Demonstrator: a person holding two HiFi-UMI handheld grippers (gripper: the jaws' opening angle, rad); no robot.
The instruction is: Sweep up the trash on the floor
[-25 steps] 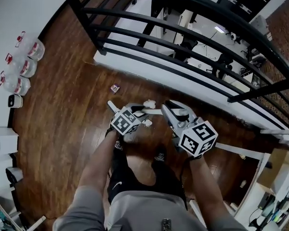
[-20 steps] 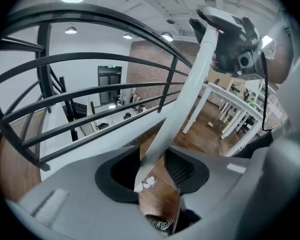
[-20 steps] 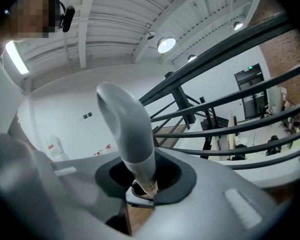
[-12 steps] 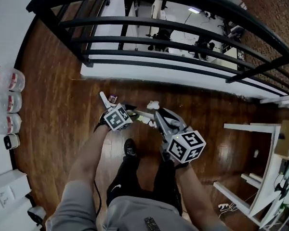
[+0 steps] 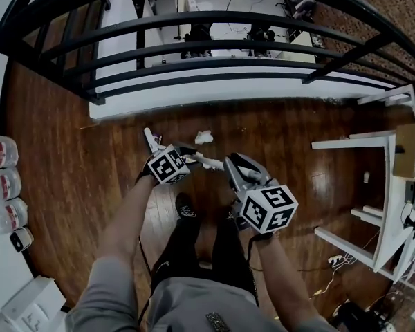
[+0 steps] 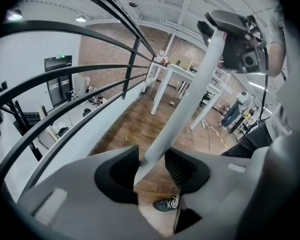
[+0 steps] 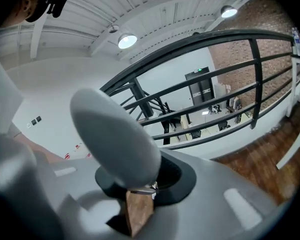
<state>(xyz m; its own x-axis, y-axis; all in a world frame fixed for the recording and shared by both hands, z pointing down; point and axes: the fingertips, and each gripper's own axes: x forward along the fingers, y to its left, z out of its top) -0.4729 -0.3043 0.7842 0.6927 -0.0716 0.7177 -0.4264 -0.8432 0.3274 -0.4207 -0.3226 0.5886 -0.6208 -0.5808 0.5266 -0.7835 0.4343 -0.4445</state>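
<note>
A crumpled white paper (image 5: pixel 204 137) lies on the dark wood floor (image 5: pixel 76 185), just beyond my hands. A white pole (image 5: pixel 206 162) runs between both grippers. My left gripper (image 5: pixel 187 156) has the pole (image 6: pixel 190 94) between its pads; the jaws (image 6: pixel 150 166) are opening slightly while still touching it. My right gripper (image 5: pixel 235 168) is shut on the pole's rounded grey end (image 7: pixel 115 134), which fills the space above its jaws (image 7: pixel 140 184). The right gripper (image 6: pixel 235 39) shows at the pole's upper end in the left gripper view. The pole's lower end is hidden.
A black railing (image 5: pixel 194 47) crosses the top, with a white ledge under it. White table frames (image 5: pixel 353 144) stand at the right, with cables on the floor near them. Plastic bottles (image 5: pixel 3 185) sit at the left edge. The person's shoe (image 5: pixel 187 208) is below the grippers.
The view has swung round and both grippers have sunk and rolled. The crumpled paper now lies clear beyond them. The small red scrap seen earlier no longer shows.
</note>
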